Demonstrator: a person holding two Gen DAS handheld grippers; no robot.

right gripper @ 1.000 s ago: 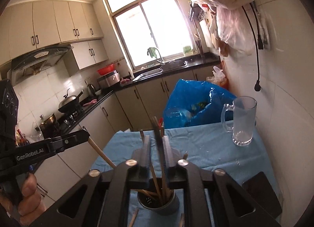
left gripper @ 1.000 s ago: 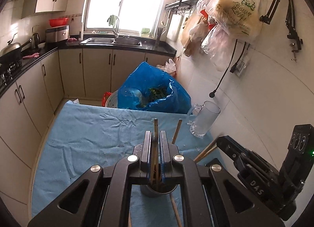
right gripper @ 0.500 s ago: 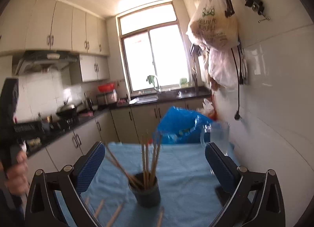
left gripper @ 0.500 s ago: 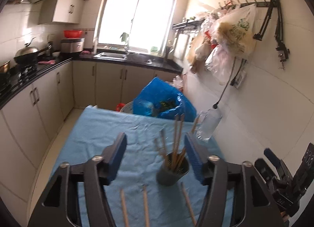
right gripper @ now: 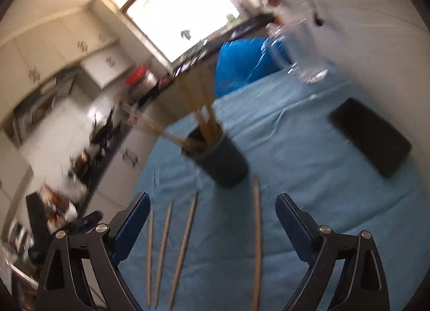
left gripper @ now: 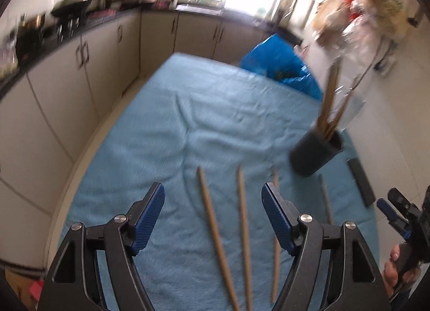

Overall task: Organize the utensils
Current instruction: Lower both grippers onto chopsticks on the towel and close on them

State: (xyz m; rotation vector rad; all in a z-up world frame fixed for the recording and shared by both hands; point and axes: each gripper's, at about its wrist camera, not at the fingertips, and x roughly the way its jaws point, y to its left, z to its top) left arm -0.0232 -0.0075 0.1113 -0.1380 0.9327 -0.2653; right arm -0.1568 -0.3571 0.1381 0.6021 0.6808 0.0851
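A dark cup [left gripper: 314,154] holding several wooden chopsticks stands on the blue cloth [left gripper: 166,133], ahead and to the right of my left gripper [left gripper: 212,192]. That gripper's jaws are opening above two loose chopsticks [left gripper: 215,230] lying on the cloth, and the pads touch nothing. In the right wrist view the cup [right gripper: 223,160] is just ahead of my right gripper [right gripper: 212,199]. Its wide jaws are closing slightly over loose chopsticks [right gripper: 185,243] and one apart on the right [right gripper: 257,243], with none gripped. The right gripper [left gripper: 397,209] also shows in a hand at the left view's edge.
A glass mug [right gripper: 303,50] and a blue plastic bag [right gripper: 242,64] stand at the table's far end. A flat black slab [right gripper: 371,136] lies on the cloth near the tiled wall. Kitchen cabinets [left gripper: 67,74] run along the left side.
Both grippers were shut on chopsticks over the cup. They have opened, left the chopsticks in it, drawn back and tipped down, so the loose chopsticks on the cloth now show.
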